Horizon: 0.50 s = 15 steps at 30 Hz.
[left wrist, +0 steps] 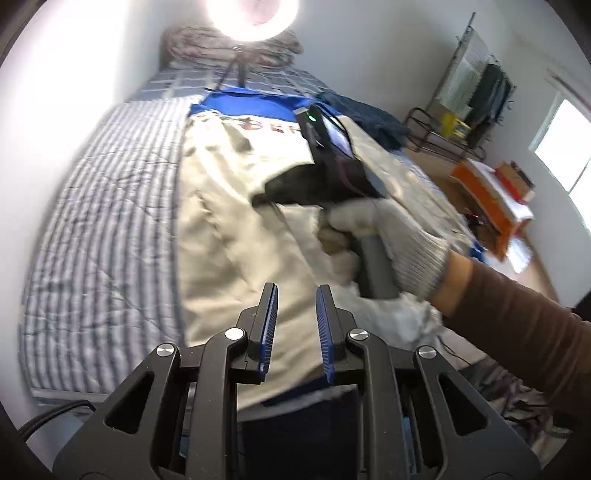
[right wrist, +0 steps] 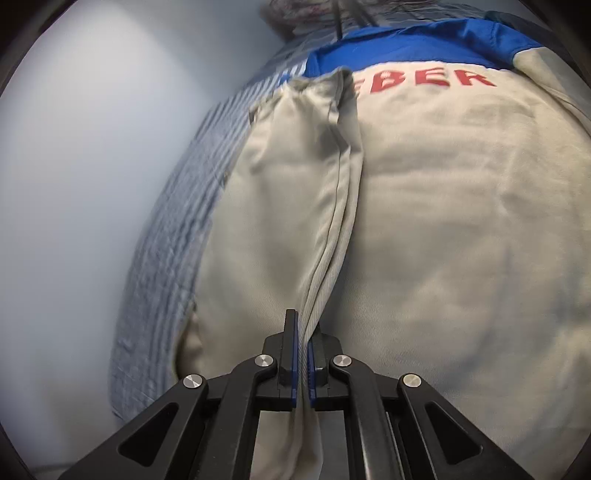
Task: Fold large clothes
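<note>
A large beige jacket [left wrist: 229, 206] with a blue yoke and red letters lies spread on the striped bed quilt [left wrist: 110, 221]. My left gripper [left wrist: 298, 291] hovers over the jacket's near part, its blue pads apart with nothing between them. A gloved hand [left wrist: 399, 240] holds my right gripper [left wrist: 260, 200] out over the jacket's middle, blurred. In the right wrist view my right gripper [right wrist: 303, 332] is shut on a long fold of the jacket [right wrist: 461, 221], and that fold runs from the jaws up toward the red letters [right wrist: 424, 79].
A white wall runs along the bed's left side [right wrist: 74, 184]. At the bed's head are a bright ring light [left wrist: 251, 14] on a stand and piled bedding [left wrist: 192, 40]. A dark blue garment [left wrist: 369, 114] lies right of the jacket. A metal rack [left wrist: 443, 129] and orange box [left wrist: 487, 199] stand beyond.
</note>
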Tool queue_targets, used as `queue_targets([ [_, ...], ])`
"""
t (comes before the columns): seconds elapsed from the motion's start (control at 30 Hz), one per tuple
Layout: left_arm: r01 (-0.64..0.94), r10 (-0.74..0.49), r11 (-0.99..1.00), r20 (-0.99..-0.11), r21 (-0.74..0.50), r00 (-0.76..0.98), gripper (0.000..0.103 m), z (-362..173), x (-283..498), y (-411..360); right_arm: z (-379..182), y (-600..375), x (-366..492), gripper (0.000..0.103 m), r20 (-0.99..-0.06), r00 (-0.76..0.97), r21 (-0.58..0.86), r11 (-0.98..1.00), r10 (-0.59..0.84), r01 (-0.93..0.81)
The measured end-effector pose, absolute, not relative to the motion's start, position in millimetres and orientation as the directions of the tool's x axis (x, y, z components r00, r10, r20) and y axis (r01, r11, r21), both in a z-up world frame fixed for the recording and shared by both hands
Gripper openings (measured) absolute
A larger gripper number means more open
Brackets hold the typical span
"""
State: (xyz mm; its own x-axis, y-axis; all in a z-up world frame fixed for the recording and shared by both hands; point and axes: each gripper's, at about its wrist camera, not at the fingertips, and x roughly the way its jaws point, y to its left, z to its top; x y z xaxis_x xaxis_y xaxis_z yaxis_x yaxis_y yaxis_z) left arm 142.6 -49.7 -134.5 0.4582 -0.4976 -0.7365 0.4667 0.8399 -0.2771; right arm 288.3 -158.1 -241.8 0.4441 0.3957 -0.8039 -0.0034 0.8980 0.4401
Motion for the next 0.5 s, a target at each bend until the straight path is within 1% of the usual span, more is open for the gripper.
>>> queue_targets([
  [0.07,0.44,-0.496,0.847,-0.742,-0.3,0.45,0.019,-139,149,-47,-242,-153,286,0.004,-0.818,0.432,0.411,0.911,0.38,-0.025],
  [0.1,0.432,-0.495,0.848,-0.748,-0.306,0.442,0.019,-142,151,-48,-239,-152,282,0.008,-0.826,0.431,0.389,0.921,0.365,-0.034],
  [0.17,0.431,-0.494,0.848,-0.758,-0.31,0.427,0.019,-151,153,-50,-227,-148,279,0.027,-0.832,0.458,0.321,0.945,0.312,-0.06],
  [0.27,0.445,-0.501,0.837,-0.775,-0.32,0.386,0.019,-166,157,-57,-202,-153,275,0.028,-0.805,0.535,0.238,0.966,0.257,-0.106],
  [0.4,0.439,-0.507,0.83,-0.794,-0.344,0.336,0.019,-182,156,-69,-175,-159,301,0.029,-0.746,0.607,0.238,0.961,0.275,-0.143],
  [0.5,0.423,-0.508,0.834,-0.79,-0.353,0.344,0.019,-186,158,-65,-164,-153,326,0.029,-0.716,0.644,0.211,0.963,0.27,-0.168],
])
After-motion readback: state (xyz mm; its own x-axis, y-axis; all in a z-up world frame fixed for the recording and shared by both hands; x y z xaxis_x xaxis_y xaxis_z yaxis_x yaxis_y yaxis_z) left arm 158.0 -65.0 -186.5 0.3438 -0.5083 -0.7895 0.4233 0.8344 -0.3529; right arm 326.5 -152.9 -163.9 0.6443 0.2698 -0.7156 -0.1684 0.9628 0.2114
